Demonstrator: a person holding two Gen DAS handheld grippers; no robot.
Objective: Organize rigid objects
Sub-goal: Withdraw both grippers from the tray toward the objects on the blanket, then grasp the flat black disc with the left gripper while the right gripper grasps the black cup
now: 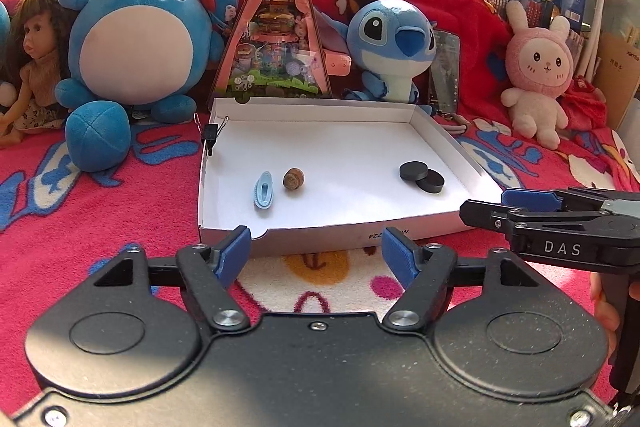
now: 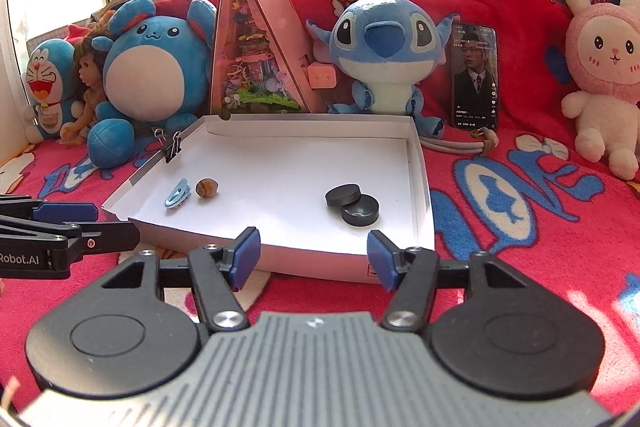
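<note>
A shallow white cardboard tray point(image 1: 448, 143) point(image 2: 420, 187) lies on the red blanket. Inside it, at the left, lie a light blue hair clip point(image 1: 263, 189) point(image 2: 177, 193) and a brown nut point(image 1: 293, 179) point(image 2: 207, 187). At the right of the tray two black discs point(image 1: 422, 177) point(image 2: 352, 205) overlap each other. My left gripper point(image 1: 316, 251) is open, just short of the tray's near wall, with nothing between its blue pads. My right gripper point(image 2: 313, 254) is open too, before the same wall, and empty. Each gripper shows at the side of the other's view.
A black binder clip point(image 1: 210, 139) point(image 2: 173, 147) grips the tray's left wall. Behind the tray stand plush toys, a doll point(image 1: 34, 67), a triangular display case point(image 1: 276, 35) and a phone point(image 2: 476, 75). A pink rabbit plush point(image 1: 538, 75) sits at the right. Bookshelves line the back.
</note>
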